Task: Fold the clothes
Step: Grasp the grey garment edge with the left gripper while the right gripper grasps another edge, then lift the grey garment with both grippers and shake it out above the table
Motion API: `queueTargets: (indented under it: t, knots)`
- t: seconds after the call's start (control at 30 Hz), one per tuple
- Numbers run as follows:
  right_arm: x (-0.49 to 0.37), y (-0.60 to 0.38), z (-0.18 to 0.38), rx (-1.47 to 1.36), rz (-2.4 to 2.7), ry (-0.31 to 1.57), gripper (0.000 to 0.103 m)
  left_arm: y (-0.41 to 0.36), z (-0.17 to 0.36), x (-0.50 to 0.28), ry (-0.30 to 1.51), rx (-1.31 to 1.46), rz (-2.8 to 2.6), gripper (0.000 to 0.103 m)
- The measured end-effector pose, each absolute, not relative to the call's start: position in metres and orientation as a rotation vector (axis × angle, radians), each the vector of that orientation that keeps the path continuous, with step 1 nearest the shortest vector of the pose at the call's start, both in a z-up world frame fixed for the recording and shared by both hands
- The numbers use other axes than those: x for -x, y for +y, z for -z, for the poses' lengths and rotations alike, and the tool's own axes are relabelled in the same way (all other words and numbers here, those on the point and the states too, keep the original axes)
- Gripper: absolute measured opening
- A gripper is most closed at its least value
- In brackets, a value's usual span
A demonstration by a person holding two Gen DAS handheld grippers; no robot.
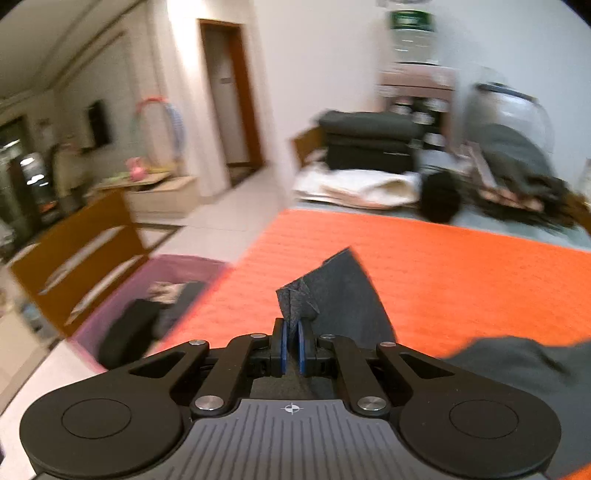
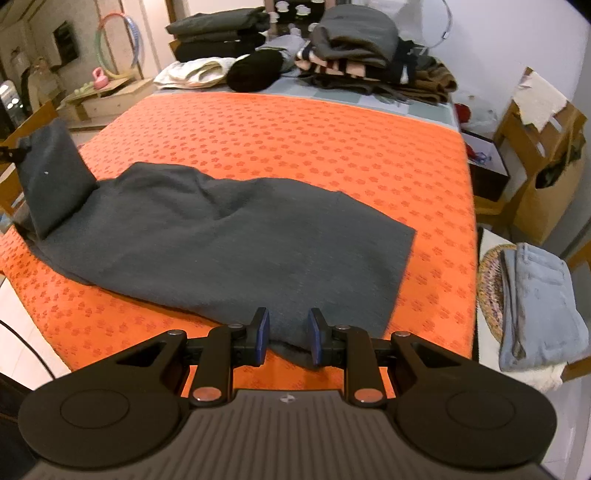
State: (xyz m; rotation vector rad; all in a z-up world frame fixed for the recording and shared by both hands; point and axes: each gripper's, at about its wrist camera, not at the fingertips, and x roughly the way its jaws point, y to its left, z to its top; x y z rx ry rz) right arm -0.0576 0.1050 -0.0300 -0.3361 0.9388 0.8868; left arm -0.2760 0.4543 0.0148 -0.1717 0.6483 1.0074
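My left gripper [image 1: 291, 341] is pinched tight on a corner of the dark grey garment [image 2: 221, 240], cloth bunched up just past my blue pads [image 1: 283, 345] and lifted off the orange bedspread [image 2: 295, 133]. My right gripper [image 2: 287, 338] stands partly open, the garment's near edge lying between the fingers; whether the pads actually press it I cannot tell. The rest of the garment lies spread flat ahead of my right fingers. Folded clothes stack [image 2: 218, 35] sits far beyond, pink basket [image 1: 122, 295] left of my left fingers.
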Motion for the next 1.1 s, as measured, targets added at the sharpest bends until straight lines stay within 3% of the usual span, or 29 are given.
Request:
queueTargets:
  t: [0.07,0.1,0.2,0.23,0.37,0.7,1.1]
  knots:
    - [0.058,0.111,0.030,0.346,-0.903,0.935,0.026,0.468,-0.017,0.291,0.660,0.180,-1.064,0.011]
    - [0.058,0.114,0.030,0.352,-0.910,0.934,0.026,0.473,-0.017,0.297,0.662,0.182,-1.084,0.017]
    - [0.059,0.122,0.030,0.373,-0.932,0.928,0.026,0.484,-0.019,0.315,0.654,0.189,-1.123,0.056]
    - [0.059,0.124,0.030,0.383,-0.939,0.926,0.026,0.484,-0.021,0.321,0.644,0.197,-1.114,0.060]
    - [0.062,0.134,0.032,0.463,-0.986,0.913,0.029,0.475,-0.017,0.329,0.658,0.184,-1.017,0.061]
    - [0.089,0.154,0.043,0.782,-1.120,0.785,0.048,0.427,0.020,0.308,0.764,0.074,-0.667,0.065]
    - [0.113,0.167,0.071,1.127,-1.173,0.579,0.046,0.376,0.058,0.284,0.840,-0.018,-0.408,0.074]
